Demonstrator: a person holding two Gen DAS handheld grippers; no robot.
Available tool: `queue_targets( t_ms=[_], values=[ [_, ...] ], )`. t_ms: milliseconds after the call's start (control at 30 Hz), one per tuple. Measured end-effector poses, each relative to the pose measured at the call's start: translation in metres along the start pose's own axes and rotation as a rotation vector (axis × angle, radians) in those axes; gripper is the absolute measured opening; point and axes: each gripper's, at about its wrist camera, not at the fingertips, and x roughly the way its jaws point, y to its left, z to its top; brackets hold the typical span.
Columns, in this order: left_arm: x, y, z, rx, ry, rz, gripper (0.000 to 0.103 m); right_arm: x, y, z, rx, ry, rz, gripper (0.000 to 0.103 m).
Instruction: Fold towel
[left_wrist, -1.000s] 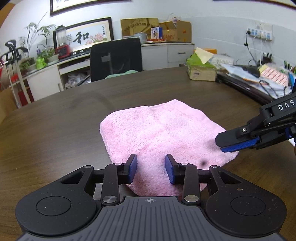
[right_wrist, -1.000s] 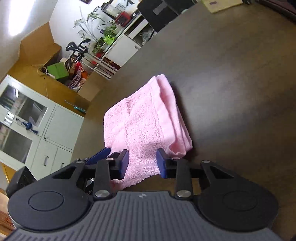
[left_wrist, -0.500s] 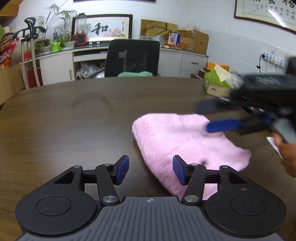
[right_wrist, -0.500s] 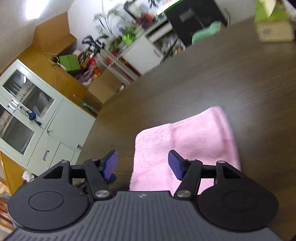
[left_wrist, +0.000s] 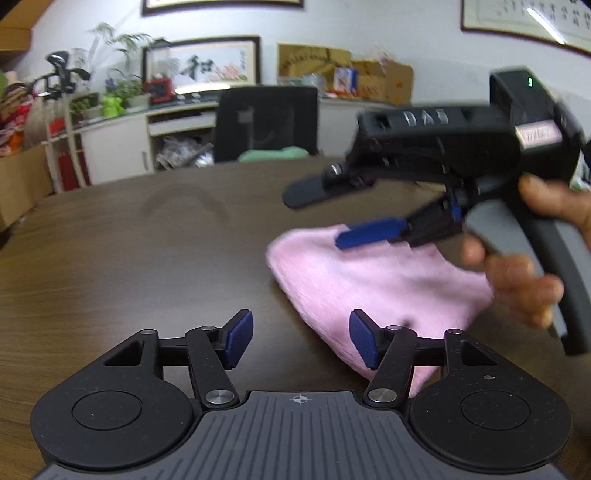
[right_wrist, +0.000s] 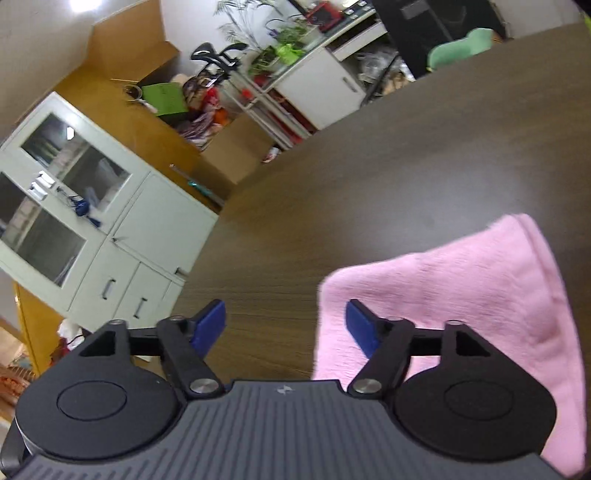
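Note:
A folded pink towel (left_wrist: 373, 284) lies flat on the dark wooden table (left_wrist: 147, 251), and shows folded in the right wrist view too (right_wrist: 461, 288). My left gripper (left_wrist: 301, 339) hovers just left of the towel's near corner, jaws opening, nothing between them. My right gripper (right_wrist: 286, 326) is lifted above the towel's left edge, jaws opening wide, with only bare table between the blue pads. In the left wrist view the right gripper (left_wrist: 325, 212) hangs over the towel, held by a hand (left_wrist: 517, 266).
A black office chair (left_wrist: 266, 122) stands at the table's far edge. White cabinets (left_wrist: 114, 147) with plants and framed pictures line the back wall. A glass-door cabinet (right_wrist: 74, 221) stands off the table's left side.
Both grippers let go of the towel, widened and drew back to the left of it. The right gripper rose and rolled over the towel, which now lies folded.

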Motion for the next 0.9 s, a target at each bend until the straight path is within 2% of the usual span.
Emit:
queue_targets(
  t_ms=[100, 200, 367, 533, 633, 767, 900],
  values=[
    [-0.003, 0.011, 0.002, -0.006, -0.02, 0.03, 0.065, 0.033, -0.017, 0.004, 0.093, 0.081, -0.005, 0.079],
    [0.001, 0.018, 0.002, -0.017, -0.002, 0.034, 0.066, 0.037, -0.018, 0.006, 0.11, 0.069, 0.034, 0.079],
    [0.0, 0.027, -0.001, -0.001, 0.012, 0.064, 0.068, -0.005, -0.003, -0.018, 0.034, 0.05, 0.106, 0.08],
    [-0.003, 0.037, 0.0, -0.027, 0.004, 0.088, 0.071, -0.045, -0.009, -0.056, 0.004, 0.102, 0.181, 0.081],
    [-0.003, 0.035, 0.0, -0.022, -0.001, 0.085, 0.072, -0.041, -0.016, -0.067, 0.016, 0.134, 0.141, 0.081],
    [0.0, 0.033, -0.003, -0.001, -0.005, 0.09, 0.075, -0.05, -0.018, -0.064, 0.007, 0.104, 0.178, 0.082],
    [0.004, 0.034, -0.003, -0.008, 0.009, 0.1, 0.075, -0.048, -0.012, -0.062, 0.006, 0.124, 0.106, 0.082]
  ],
)
